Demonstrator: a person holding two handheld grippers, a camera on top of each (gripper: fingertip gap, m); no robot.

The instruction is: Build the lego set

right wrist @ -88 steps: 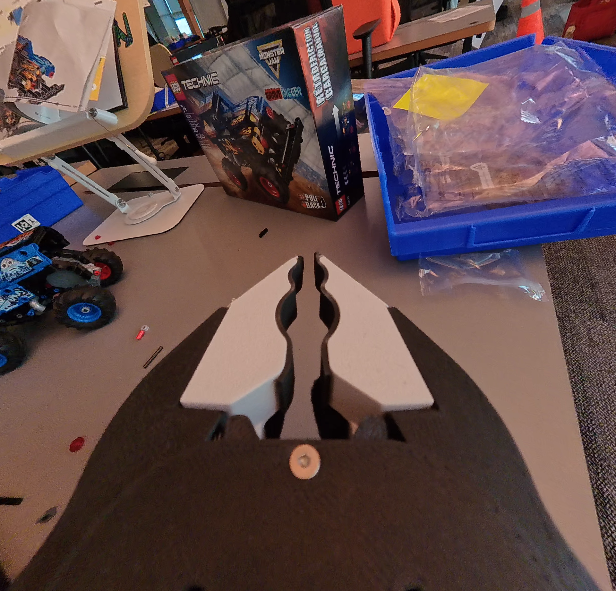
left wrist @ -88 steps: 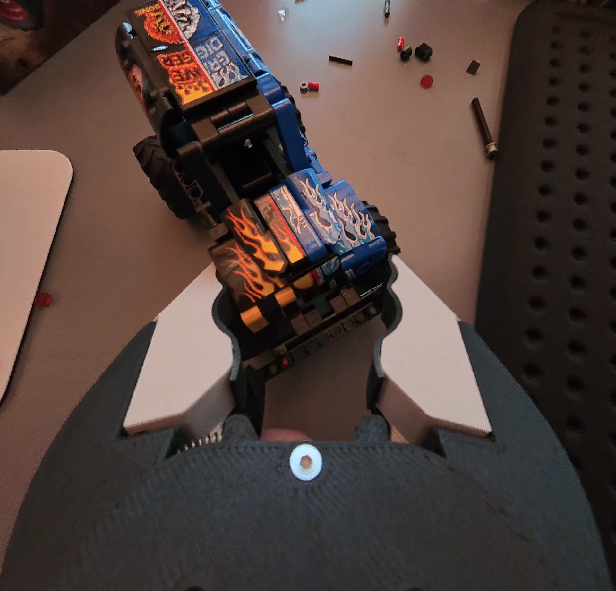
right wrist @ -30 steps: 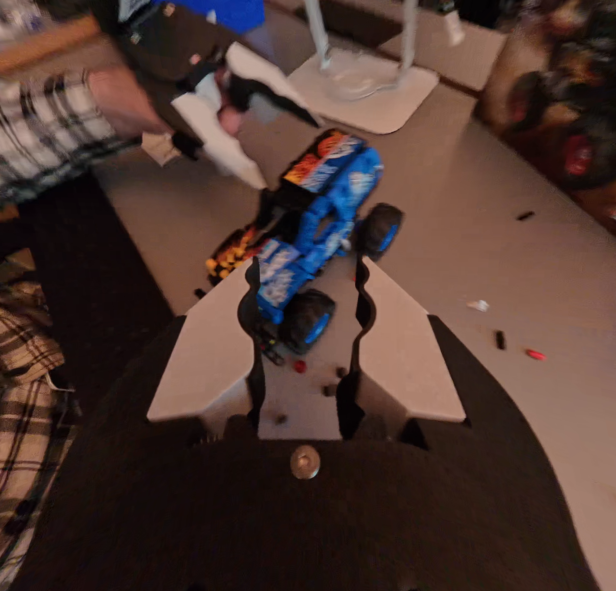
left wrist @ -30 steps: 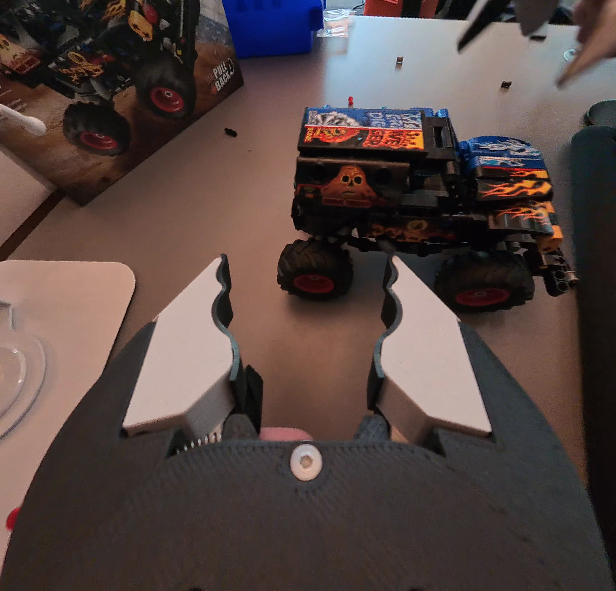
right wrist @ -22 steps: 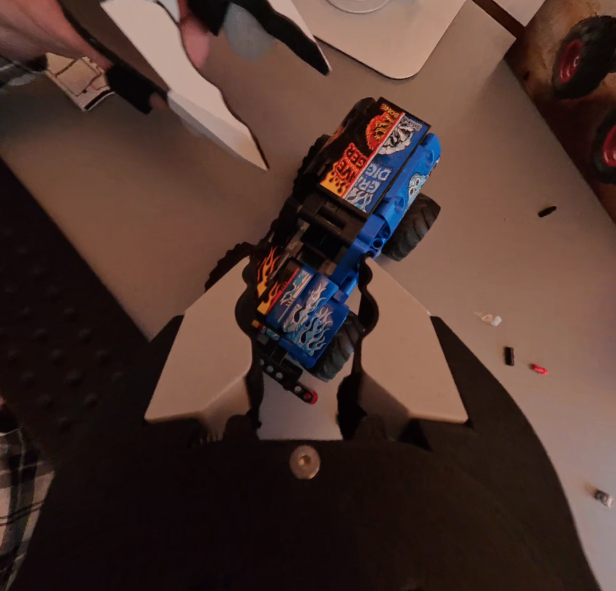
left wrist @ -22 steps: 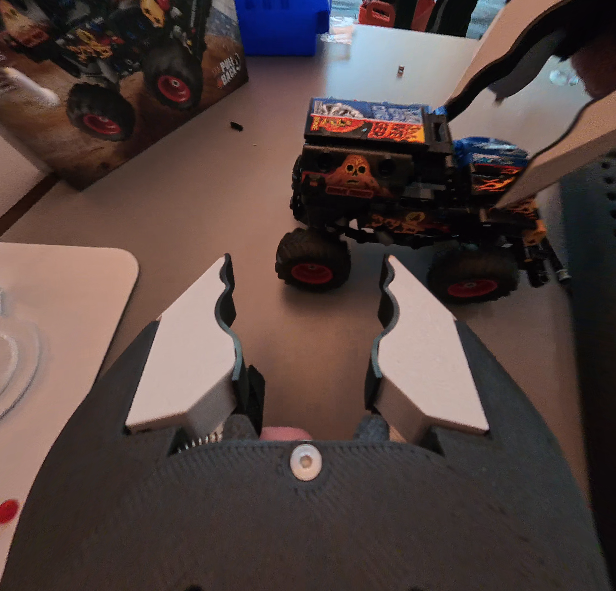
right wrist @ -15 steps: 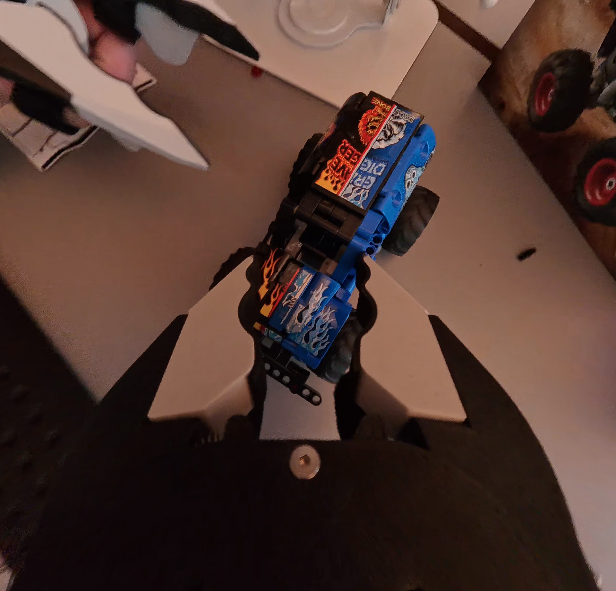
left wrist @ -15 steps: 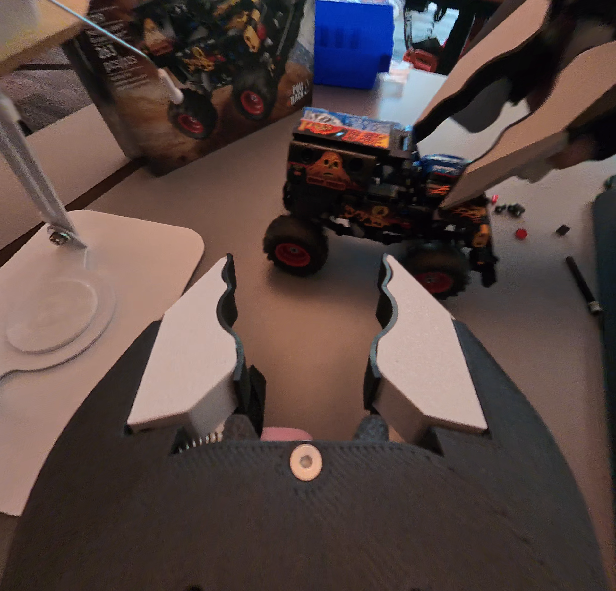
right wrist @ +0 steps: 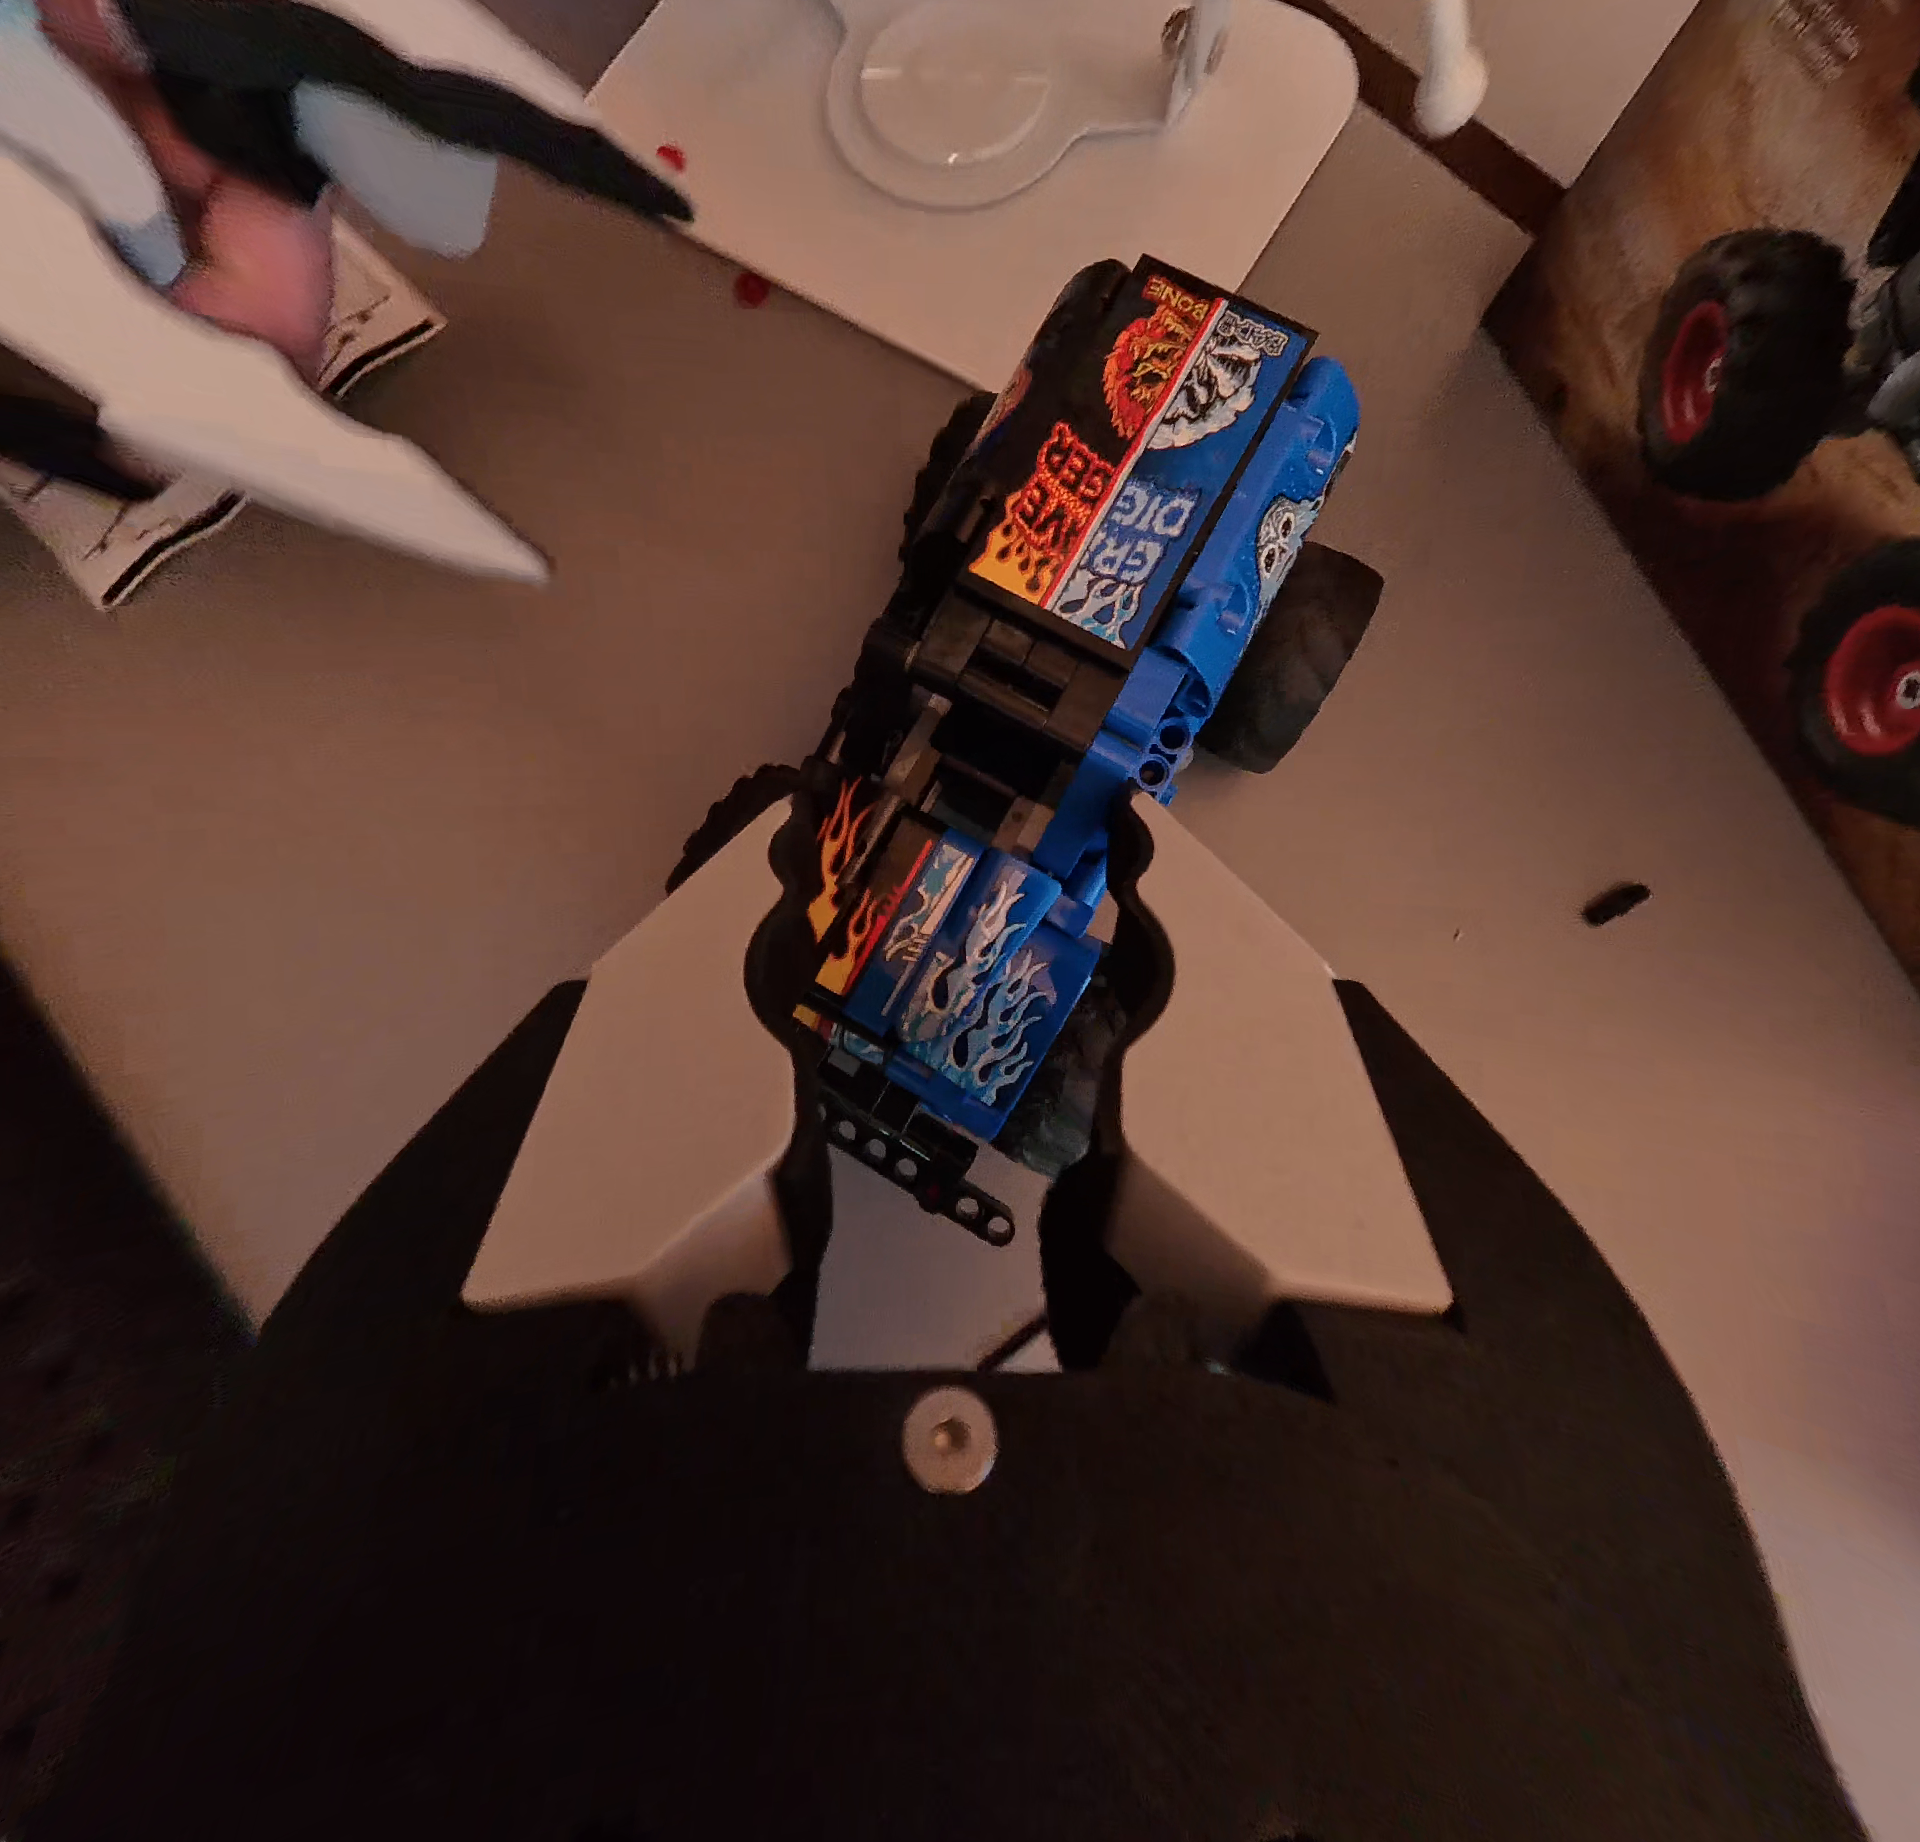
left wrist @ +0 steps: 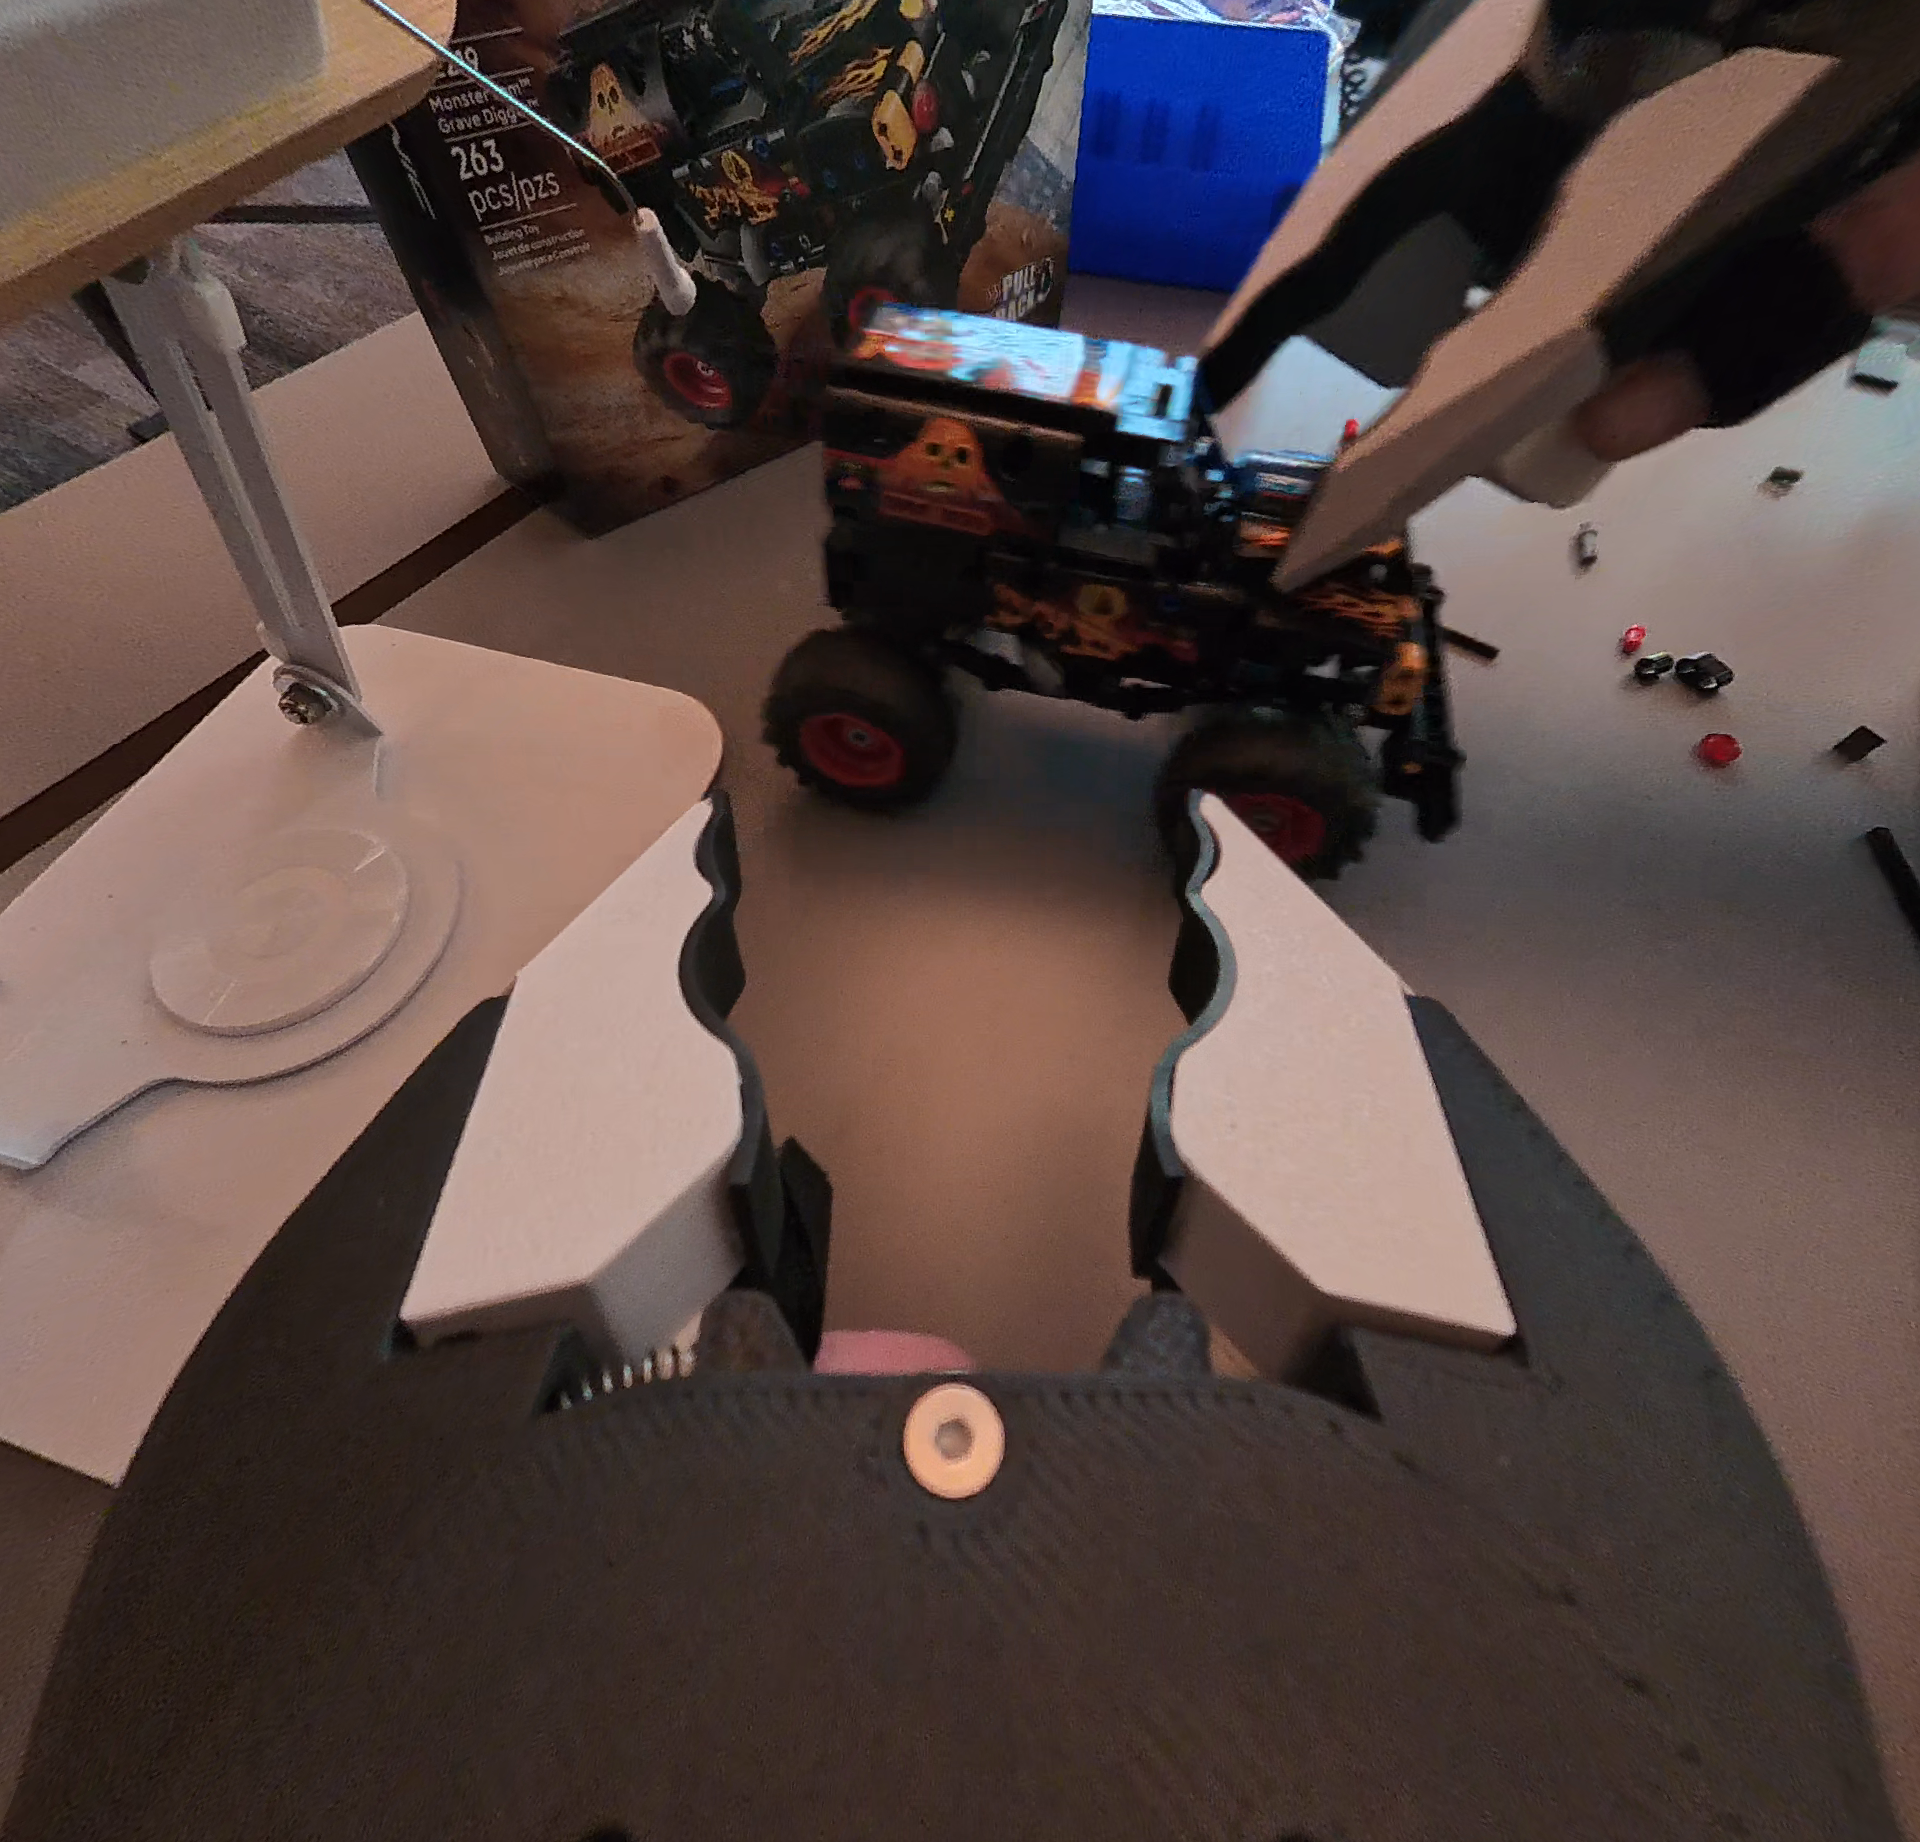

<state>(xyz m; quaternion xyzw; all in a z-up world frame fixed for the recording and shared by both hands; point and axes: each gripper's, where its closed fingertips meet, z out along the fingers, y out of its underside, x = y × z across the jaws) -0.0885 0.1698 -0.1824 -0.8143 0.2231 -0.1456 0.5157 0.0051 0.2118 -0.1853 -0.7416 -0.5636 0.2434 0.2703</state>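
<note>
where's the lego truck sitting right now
The lego truck stands on the grey table, centre of the left wrist view, before the set's box; the right gripper straddles its hood.

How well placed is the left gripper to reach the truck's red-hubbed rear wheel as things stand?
Probably yes: the left gripper is open, with bare table between it and the wheel.

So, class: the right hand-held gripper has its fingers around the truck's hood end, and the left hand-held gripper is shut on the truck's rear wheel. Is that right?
Not quite. The left hand-held gripper is open and holds nothing; the truck stands apart from it, beyond its fingertips, as the left wrist view shows. The rest stands: the right hand-held gripper has its fingers around the hood end.
</note>
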